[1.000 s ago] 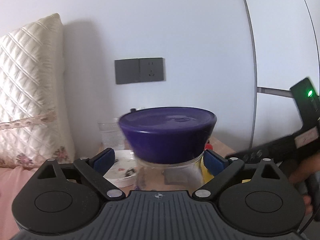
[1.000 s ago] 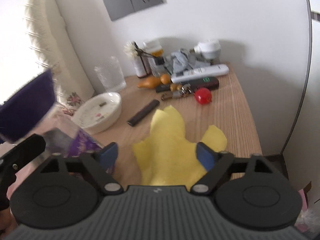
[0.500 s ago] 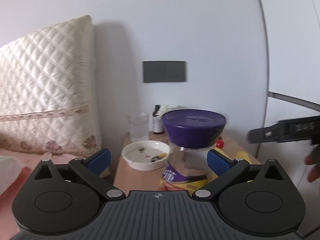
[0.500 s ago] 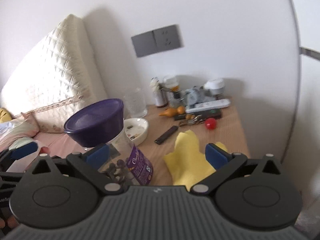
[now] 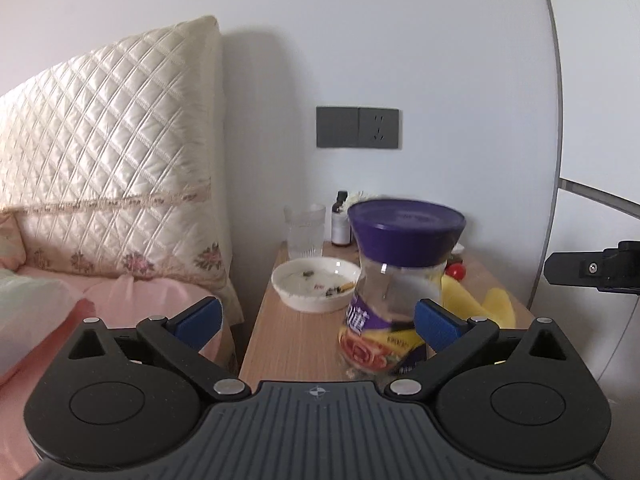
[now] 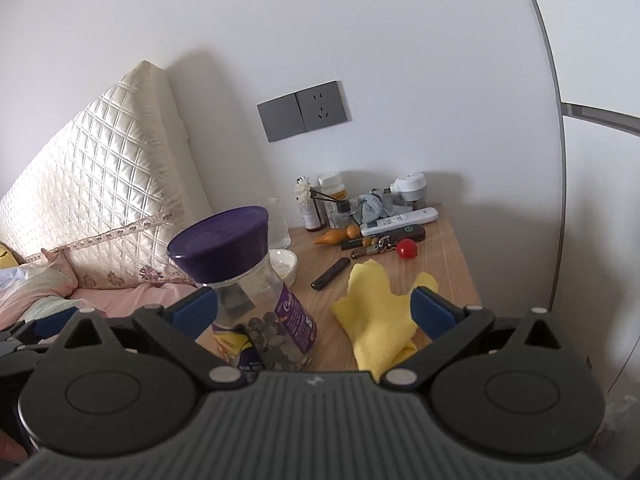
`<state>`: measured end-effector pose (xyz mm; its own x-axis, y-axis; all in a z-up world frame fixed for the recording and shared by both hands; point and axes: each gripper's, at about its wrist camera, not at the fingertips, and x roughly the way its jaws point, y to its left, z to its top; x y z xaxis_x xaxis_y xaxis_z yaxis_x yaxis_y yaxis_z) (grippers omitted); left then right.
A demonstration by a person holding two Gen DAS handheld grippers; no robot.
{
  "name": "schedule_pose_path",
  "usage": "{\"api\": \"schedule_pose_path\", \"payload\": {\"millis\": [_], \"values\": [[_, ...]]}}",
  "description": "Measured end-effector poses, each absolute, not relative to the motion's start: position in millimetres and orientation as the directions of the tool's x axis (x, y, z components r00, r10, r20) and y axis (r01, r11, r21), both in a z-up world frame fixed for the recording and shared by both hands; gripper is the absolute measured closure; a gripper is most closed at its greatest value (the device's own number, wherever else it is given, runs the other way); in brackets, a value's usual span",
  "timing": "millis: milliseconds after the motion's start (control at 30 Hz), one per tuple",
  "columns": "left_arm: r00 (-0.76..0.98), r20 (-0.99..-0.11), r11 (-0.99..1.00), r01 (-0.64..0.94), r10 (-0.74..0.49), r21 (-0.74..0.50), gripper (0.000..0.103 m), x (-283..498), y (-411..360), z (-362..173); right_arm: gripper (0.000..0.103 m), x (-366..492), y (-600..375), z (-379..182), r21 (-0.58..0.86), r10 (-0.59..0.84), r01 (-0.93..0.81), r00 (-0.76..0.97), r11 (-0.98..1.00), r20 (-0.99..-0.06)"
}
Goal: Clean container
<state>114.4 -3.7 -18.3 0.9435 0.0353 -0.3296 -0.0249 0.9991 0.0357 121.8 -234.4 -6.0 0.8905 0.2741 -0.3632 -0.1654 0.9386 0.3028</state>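
A clear jar [image 5: 394, 312] with a purple lid [image 5: 406, 236] stands near the front of the wooden nightstand [image 5: 296, 336]; coins lie in its bottom. My left gripper [image 5: 318, 320] is open, held back from the jar, with nothing between its pads. In the right wrist view the jar [image 6: 276, 320] sits in front of the left finger of my right gripper [image 6: 316, 308], which is also open and holds nothing. A yellow cloth [image 6: 380, 312] lies crumpled on the table to the right of the jar, just beyond the right gripper. The cloth [image 5: 480, 300] shows behind the jar in the left view.
A white dish [image 5: 316, 284] with bits of debris and a drinking glass [image 5: 305, 232] stand behind the jar. A black lighter [image 6: 331, 274], red ball [image 6: 407, 249], remotes [image 6: 400, 220] and small bottles [image 6: 312, 216] crowd the back. A quilted headboard [image 5: 108, 160] and bed lie left.
Both grippers have drawn back and up from the nightstand with their jaws spread wider. The jar, earlier close between the left jaws, now stands free on the table.
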Motion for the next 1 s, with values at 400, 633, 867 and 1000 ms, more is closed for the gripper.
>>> {"api": "schedule_pose_path", "payload": {"millis": [400,633,867,1000], "values": [[0.947,-0.315,0.997,-0.061,0.071,0.041,0.0,78,-5,-7,0.0,100,-232,-3,0.292,0.257,-0.153,0.897,0.944,-0.359],[0.954,-0.293,0.998,-0.057,0.066,0.038,0.0,61,-6,-3,0.0,89,-229,1,0.28,0.25,-0.15,0.895,0.948,-0.368],[0.953,-0.295,0.996,-0.056,0.073,0.066,0.0,57,-10,-7,0.0,82,-229,5,0.266,0.228,-0.136,0.905,0.954,-0.358],[0.956,-0.288,0.997,-0.042,0.058,0.061,0.0,54,-10,-7,0.0,78,-230,3,0.257,0.206,-0.117,0.912,0.959,-0.355]]}}
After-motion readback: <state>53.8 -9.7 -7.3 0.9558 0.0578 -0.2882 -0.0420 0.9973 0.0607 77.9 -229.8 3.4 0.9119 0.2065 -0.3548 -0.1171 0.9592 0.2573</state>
